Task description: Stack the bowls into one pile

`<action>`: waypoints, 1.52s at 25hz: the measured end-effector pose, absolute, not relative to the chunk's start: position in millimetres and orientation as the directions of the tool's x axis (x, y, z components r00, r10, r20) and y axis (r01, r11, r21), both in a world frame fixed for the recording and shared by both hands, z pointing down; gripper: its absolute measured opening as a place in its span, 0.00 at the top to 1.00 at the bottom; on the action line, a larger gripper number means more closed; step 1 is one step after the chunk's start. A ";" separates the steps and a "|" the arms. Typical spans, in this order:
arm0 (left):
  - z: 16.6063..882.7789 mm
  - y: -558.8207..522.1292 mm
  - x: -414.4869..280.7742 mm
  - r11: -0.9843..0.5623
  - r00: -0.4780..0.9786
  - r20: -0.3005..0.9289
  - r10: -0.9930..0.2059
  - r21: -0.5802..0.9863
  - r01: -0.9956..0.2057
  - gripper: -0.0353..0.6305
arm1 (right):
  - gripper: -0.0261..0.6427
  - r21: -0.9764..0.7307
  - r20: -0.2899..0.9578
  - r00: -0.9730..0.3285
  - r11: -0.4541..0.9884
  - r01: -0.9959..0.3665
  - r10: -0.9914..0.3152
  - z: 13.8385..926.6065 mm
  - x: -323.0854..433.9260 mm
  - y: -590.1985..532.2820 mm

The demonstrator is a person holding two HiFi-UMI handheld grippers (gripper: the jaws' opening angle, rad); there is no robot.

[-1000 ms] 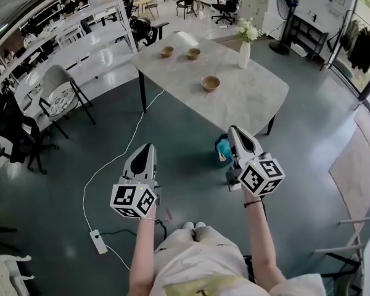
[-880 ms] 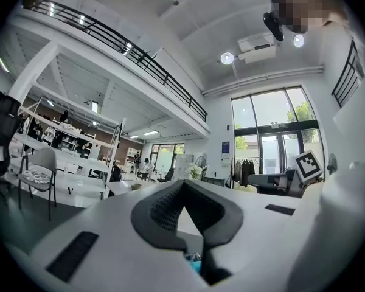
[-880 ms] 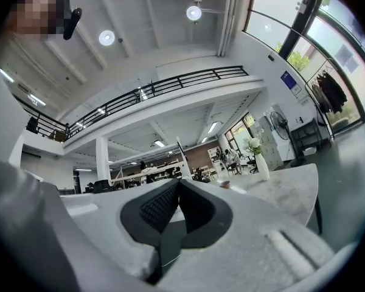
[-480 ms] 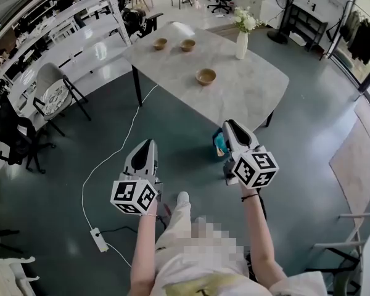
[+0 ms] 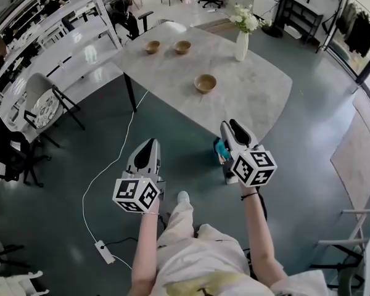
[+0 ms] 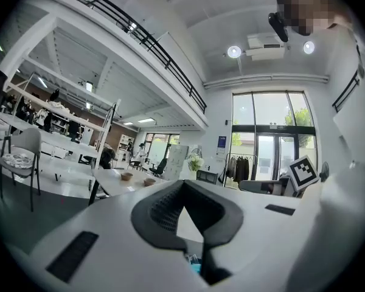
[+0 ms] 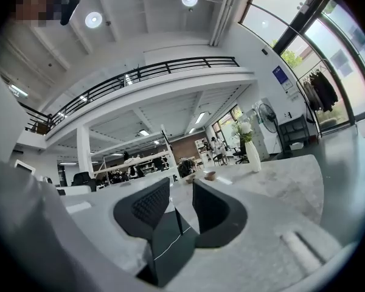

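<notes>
Three brown wooden bowls stand apart on the grey marble table (image 5: 259, 97): two at its far end (image 5: 152, 46) (image 5: 182, 46) and one nearer the middle (image 5: 205, 82). Both grippers are held level over the floor, short of the table. My left gripper (image 5: 150, 144) is at the left, its pads together, with nothing in it; two far bowls (image 6: 127, 176) (image 6: 149, 180) show beyond it. My right gripper (image 5: 232, 127) is close to the table's near edge; its jaws have just been opening and nothing is between them. A bowl (image 7: 210, 176) lies ahead of the right gripper (image 7: 181, 193).
A white vase with flowers (image 5: 242, 45) stands on the table's far right side. A teal object (image 5: 221, 148) lies on the floor under the near table edge. A white cable and power strip (image 5: 103, 251) run across the floor at the left, near a chair (image 5: 44, 106).
The table and bowls have come closer and lower in the head view as both grippers advanced toward it. The right gripper's jaws have parted; the left gripper stays shut.
</notes>
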State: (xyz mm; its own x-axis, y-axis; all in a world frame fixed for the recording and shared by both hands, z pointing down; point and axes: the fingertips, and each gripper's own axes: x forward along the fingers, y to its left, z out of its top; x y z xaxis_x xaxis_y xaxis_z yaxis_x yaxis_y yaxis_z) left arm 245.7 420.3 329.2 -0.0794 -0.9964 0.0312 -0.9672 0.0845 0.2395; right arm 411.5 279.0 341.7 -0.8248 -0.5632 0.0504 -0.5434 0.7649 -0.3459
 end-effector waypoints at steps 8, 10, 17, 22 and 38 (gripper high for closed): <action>347.5 348.7 187.9 0.032 -0.015 0.065 -0.998 0.275 -0.961 0.95 | 0.78 -0.377 0.093 -0.771 0.695 -0.613 -0.630 363.5 364.9 214.9; 352.6 332.9 175.9 0.017 0.005 0.074 -0.997 0.284 -0.959 0.95 | 0.78 -0.391 0.105 -0.753 0.669 -0.631 -0.649 370.6 355.1 200.8; 372.9 285.5 139.7 -0.034 0.069 0.100 -0.993 0.312 -0.949 0.95 | 0.78 -0.413 0.134 -0.695 0.598 -0.687 -0.707 390.9 323.6 160.2; 383.3 258.8 121.2 -0.057 0.100 0.112 -0.989 0.333 -0.941 0.95 | 0.78 -0.427 0.152 -0.667 0.560 -0.710 -0.730 400.4 307.4 137.4; 420.7 160.2 93.1 -0.086 0.168 0.172 -0.971 0.405 -0.910 0.95 | 0.78 -0.470 0.263 -0.607 0.450 -0.759 -0.750 447.1 286.5 51.9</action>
State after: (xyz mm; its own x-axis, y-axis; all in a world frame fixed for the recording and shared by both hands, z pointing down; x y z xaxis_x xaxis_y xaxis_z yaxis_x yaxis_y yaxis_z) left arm 93.1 160.2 420.7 0.1681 -0.9706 0.1723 -0.9102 -0.0857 0.4052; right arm 286.5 51.9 447.1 -0.6072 -0.7497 0.2633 -0.7593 0.4500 -0.4700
